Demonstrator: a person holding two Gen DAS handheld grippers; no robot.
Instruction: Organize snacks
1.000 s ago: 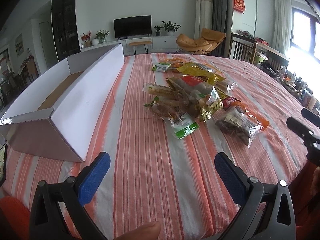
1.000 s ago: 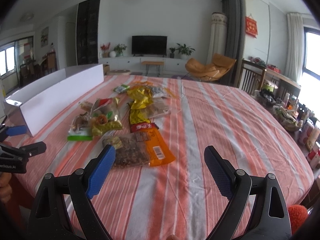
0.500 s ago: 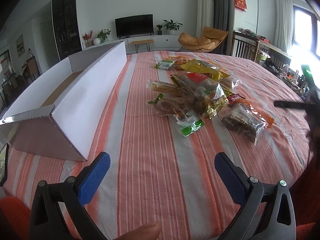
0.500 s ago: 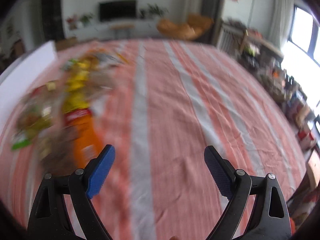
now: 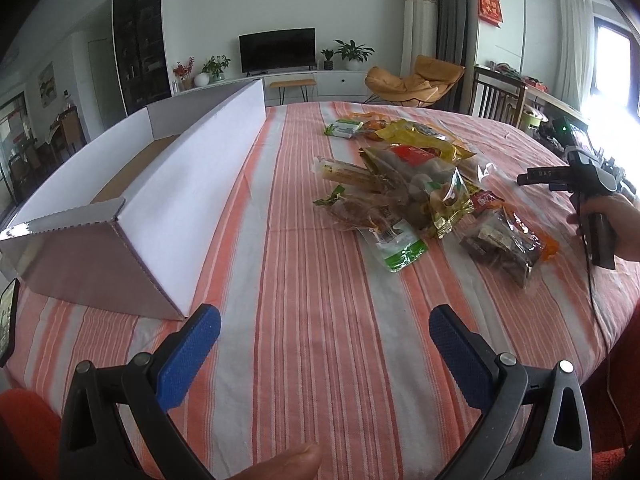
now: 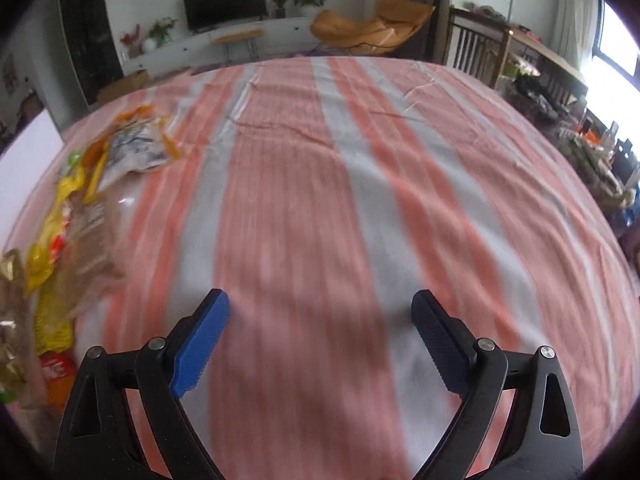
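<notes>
right gripper [image 6: 320,320] has swung past the snack pile [image 5: 404,196], jaws opening empty; left gripper [image 5: 324,336] wide, nothing boxed yet.

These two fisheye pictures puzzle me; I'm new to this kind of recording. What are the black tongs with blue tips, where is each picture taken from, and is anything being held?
The tongs are hand-held grippers, one in each of a person's hands, each with a camera looking along its fingers. One picture looks past the left gripper, the other past the right gripper. The left is open and empty; the right's jaws are opening, with only cloth between them. A pile of snack packets lies on the striped tablecloth, beside a long white cardboard box. The left view also shows the hand holding the right gripper.
</notes>
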